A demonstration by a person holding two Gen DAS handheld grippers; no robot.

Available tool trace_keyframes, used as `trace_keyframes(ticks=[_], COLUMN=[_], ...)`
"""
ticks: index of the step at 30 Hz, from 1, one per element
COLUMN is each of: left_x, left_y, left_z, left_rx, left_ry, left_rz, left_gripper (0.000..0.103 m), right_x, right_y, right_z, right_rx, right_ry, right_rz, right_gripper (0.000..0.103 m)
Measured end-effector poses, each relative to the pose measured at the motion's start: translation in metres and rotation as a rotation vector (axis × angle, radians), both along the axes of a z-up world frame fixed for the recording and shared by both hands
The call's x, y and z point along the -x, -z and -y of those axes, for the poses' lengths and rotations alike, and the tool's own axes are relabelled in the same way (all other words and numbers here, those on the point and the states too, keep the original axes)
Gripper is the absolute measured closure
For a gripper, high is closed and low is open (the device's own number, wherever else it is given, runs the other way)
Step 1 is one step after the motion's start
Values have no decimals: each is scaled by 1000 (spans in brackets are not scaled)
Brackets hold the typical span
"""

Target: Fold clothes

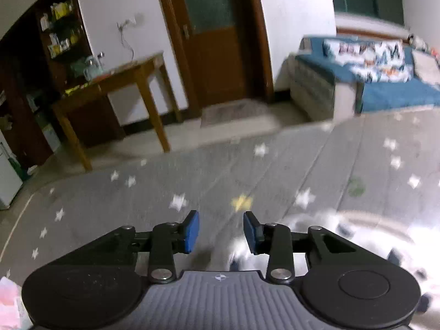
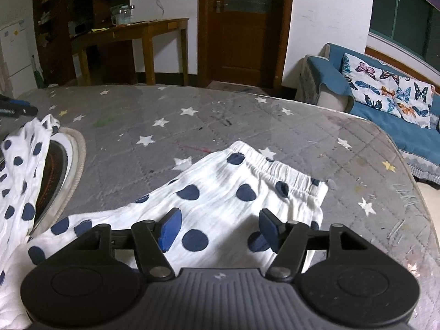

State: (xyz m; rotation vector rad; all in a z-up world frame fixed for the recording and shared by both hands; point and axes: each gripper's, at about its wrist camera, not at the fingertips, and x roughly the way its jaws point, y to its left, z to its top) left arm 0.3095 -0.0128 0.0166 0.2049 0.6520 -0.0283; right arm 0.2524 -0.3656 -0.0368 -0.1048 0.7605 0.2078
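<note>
Polka-dot shorts (image 2: 220, 192) on star quilt (image 2: 220, 126) (spread flat)

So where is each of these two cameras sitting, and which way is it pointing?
Left wrist: sits on the left gripper, looking along its open blue-padded fingers over the grey star-print quilted mat toward the brown wooden door.
Right wrist: sits on the right gripper, jaws open above the white navy-dotted shorts on the mat.
Shared: mat, door, wooden table, blue sofa; no hand shows.
</note>
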Motion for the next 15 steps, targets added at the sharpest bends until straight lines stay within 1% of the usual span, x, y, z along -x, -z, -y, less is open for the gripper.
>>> trace_keyframes(ticks=[1, 3, 6, 7, 8, 10, 12, 15], left_x=[0, -5, -12, -14, -16, -18, -19, -19], left_y=[-2, -2, 8, 12, 16, 23, 27, 32], left_z=[3, 11, 23, 26, 29, 34, 38, 42], left_rx=[12, 36, 57, 64, 62, 33, 30, 26], left_ry=[17, 53, 82, 89, 93, 99, 110, 130], left_rz=[-1, -29, -86, -106, -120, -120, -124, -147], left_gripper=[64, 64, 64, 63, 62, 58, 56, 56], right_x=[-1, -2, -4, -4, -4, -5, -6, -6], right_y=[-1, -1, -1, -1, 0, 1, 3, 5], right_z=[0, 1, 0, 0, 0, 1, 3, 5], right_rx=[-3, -3, -7, -6, -7, -8, -10, -18], right_ry=[2, 3, -1, -3, -5, -7, -6, -5], right_rz=[1, 3, 4, 4, 3, 1, -1, -1], right_gripper=[39, 39, 39, 39, 39, 39, 39, 38])
